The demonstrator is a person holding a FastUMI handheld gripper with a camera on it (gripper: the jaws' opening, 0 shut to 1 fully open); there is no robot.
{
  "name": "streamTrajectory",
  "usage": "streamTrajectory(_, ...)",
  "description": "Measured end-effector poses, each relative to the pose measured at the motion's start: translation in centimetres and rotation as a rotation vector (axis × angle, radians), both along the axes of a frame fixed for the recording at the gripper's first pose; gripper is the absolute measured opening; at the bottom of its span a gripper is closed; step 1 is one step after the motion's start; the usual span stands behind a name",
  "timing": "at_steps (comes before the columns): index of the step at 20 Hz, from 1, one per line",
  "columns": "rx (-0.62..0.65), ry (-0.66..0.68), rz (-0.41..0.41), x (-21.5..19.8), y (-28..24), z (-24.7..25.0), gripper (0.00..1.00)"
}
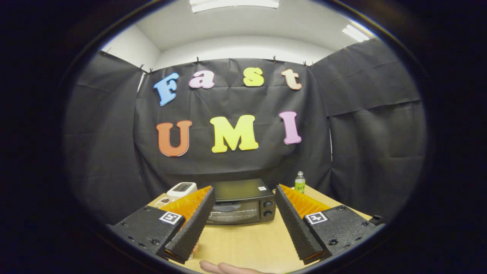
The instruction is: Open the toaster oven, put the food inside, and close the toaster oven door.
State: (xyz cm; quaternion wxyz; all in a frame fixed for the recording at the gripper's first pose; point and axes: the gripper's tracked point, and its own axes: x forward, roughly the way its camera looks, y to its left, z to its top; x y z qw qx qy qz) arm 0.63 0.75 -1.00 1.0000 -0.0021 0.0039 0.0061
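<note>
Tabletop [243, 243], toaster oven [241, 203] door facing hand-held gripper [243, 199]

Bright, even light from ceiling panels [234, 3]; faint glare on oven door [233, 212]; focus sharp centrally; strong fisheye bending at edges.

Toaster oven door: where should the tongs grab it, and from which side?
Judging from the gripper view, take the handle bar along the door's top edge on the toaster oven, coming straight in from the front. The door is shut and faces the open tongs, with the knobs to its right, so stay left of them.
</note>
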Motion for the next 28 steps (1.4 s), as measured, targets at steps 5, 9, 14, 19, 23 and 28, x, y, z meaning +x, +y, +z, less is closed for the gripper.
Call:
streamTrajectory(5,-0.012,0.004,-0.003,0.3,0.2,-0.4,1.0)
streamTrajectory(9,-0.022,0.006,0.0,1.3,0.6,-0.9,1.0)
streamTrajectory(14,-0.033,0.029,0.019,4.7,1.3,-3.2,1.0)
streamTrajectory(19,-0.061,0.065,0.012,10.0,1.5,-6.4,1.0)
streamTrajectory(23,-0.051,0.131,0.025,14.3,2.7,-9.8,1.0)
streamTrajectory(28,-0.066,0.218,0.058,19.4,4.1,-14.0,1.0)
